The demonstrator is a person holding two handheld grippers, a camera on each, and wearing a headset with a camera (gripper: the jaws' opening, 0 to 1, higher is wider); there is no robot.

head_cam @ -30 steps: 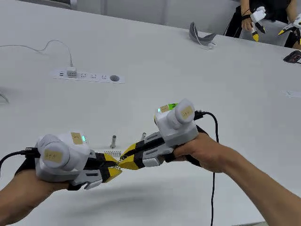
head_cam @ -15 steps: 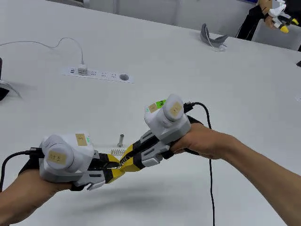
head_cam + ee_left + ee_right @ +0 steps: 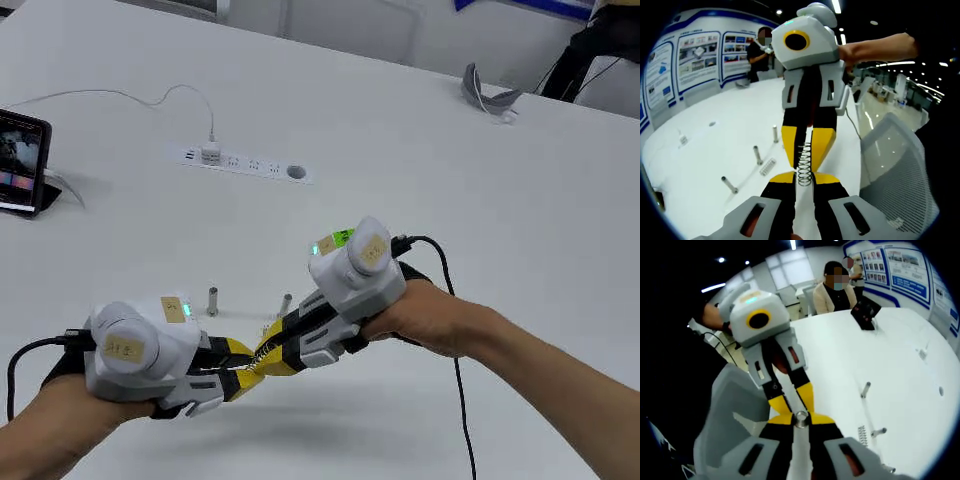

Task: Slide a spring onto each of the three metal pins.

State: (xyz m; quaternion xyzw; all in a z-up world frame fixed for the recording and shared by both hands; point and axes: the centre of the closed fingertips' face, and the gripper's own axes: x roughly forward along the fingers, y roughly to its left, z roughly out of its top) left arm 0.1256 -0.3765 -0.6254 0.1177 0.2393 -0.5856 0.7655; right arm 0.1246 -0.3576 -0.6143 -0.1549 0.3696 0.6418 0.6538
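A small steel spring (image 3: pixel 804 162) is held in the air between both grippers, which meet tip to tip. In the left gripper view my left gripper (image 3: pixel 804 179) is shut on its near end. The right gripper (image 3: pixel 806 150) opposite clamps its far end. Seen end-on, the spring (image 3: pixel 801 416) sits between my right gripper's (image 3: pixel 801 420) shut tips. In the head view the left gripper (image 3: pixel 250 368) and the right gripper (image 3: pixel 263 354) hover near the table's front edge. Three upright pins (image 3: pixel 756 155) stand on the table behind, two of them bare (image 3: pixel 212 300). Another spring (image 3: pixel 768 166) lies among them.
A white power strip (image 3: pixel 245 165) with a plugged cable lies further back. A tablet (image 3: pixel 20 160) stands at the left edge. A grey object (image 3: pixel 490 92) lies at the far right. A mesh chair (image 3: pixel 895 170) stands beside the table. People sit at the far side.
Both grippers have stayed tip to tip on the spring. The head camera has swung, bringing the tablet into view at the left and showing a second pin.
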